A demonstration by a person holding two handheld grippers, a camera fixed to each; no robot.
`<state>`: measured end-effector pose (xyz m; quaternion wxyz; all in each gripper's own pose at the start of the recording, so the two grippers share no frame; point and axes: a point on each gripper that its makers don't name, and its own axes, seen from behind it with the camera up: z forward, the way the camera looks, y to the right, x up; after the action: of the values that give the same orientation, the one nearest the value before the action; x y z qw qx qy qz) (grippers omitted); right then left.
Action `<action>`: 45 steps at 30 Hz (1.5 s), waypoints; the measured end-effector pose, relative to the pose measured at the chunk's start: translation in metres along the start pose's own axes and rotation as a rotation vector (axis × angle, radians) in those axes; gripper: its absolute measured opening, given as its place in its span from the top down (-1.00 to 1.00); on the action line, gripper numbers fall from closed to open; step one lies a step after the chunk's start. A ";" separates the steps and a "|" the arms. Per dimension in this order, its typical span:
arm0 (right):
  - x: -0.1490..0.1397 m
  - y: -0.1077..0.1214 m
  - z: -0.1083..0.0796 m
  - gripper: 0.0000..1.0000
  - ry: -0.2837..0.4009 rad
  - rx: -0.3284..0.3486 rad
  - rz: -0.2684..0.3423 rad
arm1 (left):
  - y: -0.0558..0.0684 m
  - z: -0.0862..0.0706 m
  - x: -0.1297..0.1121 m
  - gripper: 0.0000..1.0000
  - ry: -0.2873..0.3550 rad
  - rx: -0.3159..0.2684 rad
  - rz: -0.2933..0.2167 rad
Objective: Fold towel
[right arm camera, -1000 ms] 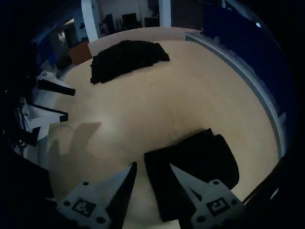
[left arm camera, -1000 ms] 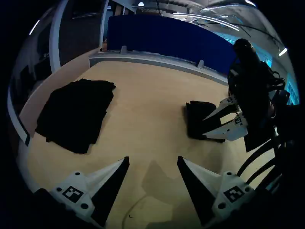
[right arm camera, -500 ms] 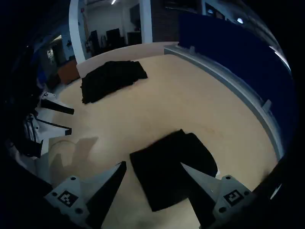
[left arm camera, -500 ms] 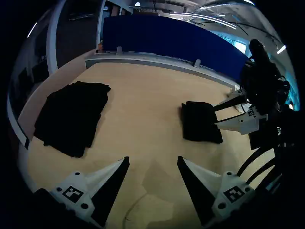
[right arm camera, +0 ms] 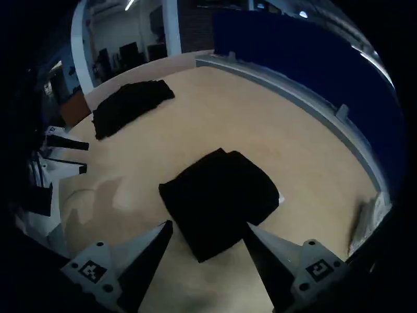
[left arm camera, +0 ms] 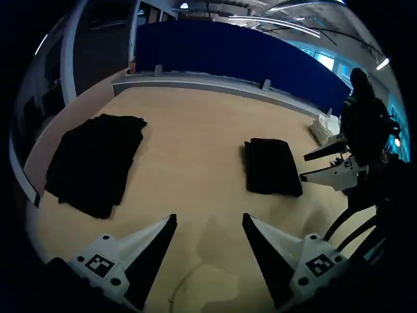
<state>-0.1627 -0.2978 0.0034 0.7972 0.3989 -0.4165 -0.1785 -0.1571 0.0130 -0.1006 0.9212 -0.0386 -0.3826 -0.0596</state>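
Note:
A folded black towel (left arm camera: pixel 270 166) lies flat on the wooden table, right of centre in the left gripper view. In the right gripper view the same folded towel (right arm camera: pixel 219 201) sits just ahead of my right gripper (right arm camera: pixel 207 241), which is open and holds nothing. My left gripper (left arm camera: pixel 209 229) is open too, hovering over bare tabletop near the front edge. The right gripper (left arm camera: pixel 329 163) appears in the left gripper view just right of the folded towel, apart from it. A loose pile of black towels (left arm camera: pixel 95 161) lies at the table's left side, and that pile (right arm camera: pixel 130 106) sits far back in the right gripper view.
A blue partition (left arm camera: pixel 234 55) with a grey ledge runs along the table's far edge. A small white object (left arm camera: pixel 322 128) rests near the far right corner. A person in dark clothes (left arm camera: pixel 367 125) stands at the right. The left gripper (right arm camera: pixel 65 155) shows at the table's left edge.
My right gripper has opened, let go of the folded towel and drawn back from it. The towel now lies free on the table. My left gripper has stayed in place.

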 end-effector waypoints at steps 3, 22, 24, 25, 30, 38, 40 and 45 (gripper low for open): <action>-0.009 0.005 0.000 -1.00 -0.003 -0.041 0.052 | -0.001 -0.001 0.001 -0.86 0.002 0.003 0.000; -0.033 0.002 0.000 -1.00 0.010 -0.108 0.185 | -0.006 -0.004 -0.003 -0.87 -0.001 0.007 0.015; -0.034 0.002 0.001 -1.00 0.007 -0.110 0.187 | -0.007 -0.004 -0.003 -0.86 -0.003 0.007 0.019; -0.035 0.001 0.002 -1.00 0.004 -0.110 0.186 | -0.008 -0.004 -0.004 -0.87 -0.004 0.007 0.022; -0.041 -0.002 0.003 -1.00 -0.011 -0.112 0.181 | -0.012 -0.006 -0.006 -0.87 -0.008 0.008 0.031; -0.052 -0.008 0.009 -0.69 -0.026 -0.107 0.183 | -0.017 -0.009 -0.009 -0.87 -0.009 0.009 0.029; -0.055 -0.009 0.011 -0.57 -0.032 -0.105 0.187 | -0.018 -0.010 -0.010 -0.87 -0.010 0.009 0.030; -0.063 -0.015 0.016 -0.43 -0.039 -0.096 0.195 | -0.019 -0.011 -0.011 -0.87 -0.010 0.008 0.032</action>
<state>-0.2115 -0.2760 -0.0357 0.8208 0.3144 -0.4596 -0.1276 -0.1603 -0.0066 -0.1155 0.9202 -0.0414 -0.3869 -0.0431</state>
